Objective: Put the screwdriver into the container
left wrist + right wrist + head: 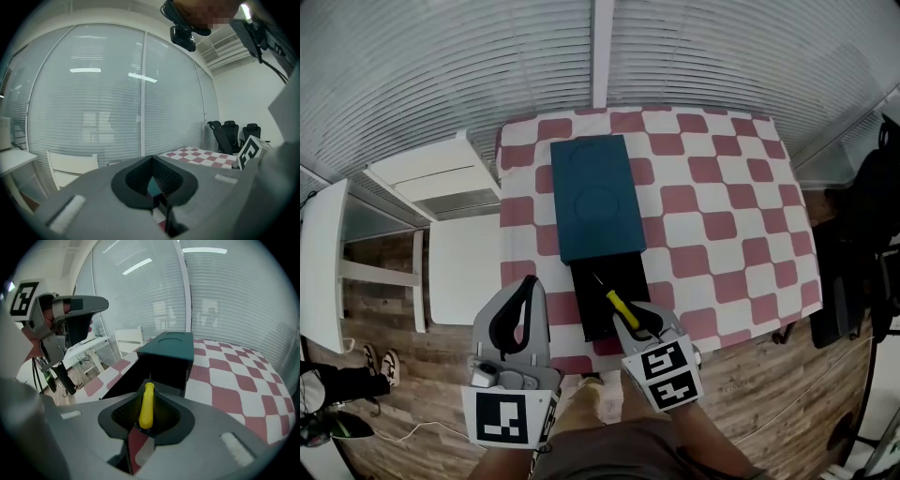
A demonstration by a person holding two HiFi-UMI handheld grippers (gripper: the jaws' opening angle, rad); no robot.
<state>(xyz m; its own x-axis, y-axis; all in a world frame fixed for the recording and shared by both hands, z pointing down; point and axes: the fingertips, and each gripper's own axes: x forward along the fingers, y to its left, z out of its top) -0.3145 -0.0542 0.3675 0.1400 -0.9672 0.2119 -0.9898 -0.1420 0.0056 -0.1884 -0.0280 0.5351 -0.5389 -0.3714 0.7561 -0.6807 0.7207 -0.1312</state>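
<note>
A teal lid (592, 195) lies on the red-and-white checked table (722, 225), slid back off a black open container (602, 298) near the front edge. My right gripper (636, 319) is shut on the screwdriver (617, 306) by its yellow handle, with the thin shaft pointing into the container's open part. In the right gripper view the yellow handle (147, 409) stands between the pads of the right gripper (150, 398), with the black container (161, 372) and teal lid (171, 345) just ahead. My left gripper (525, 292) hangs off the table's front left corner, shut with nothing in it.
A white desk (323, 262) and a low white bench (441, 178) stand to the left of the table. Black office chairs (862, 244) are at the right. Window blinds fill the far side. A pair of shoes (381, 361) lies on the wooden floor.
</note>
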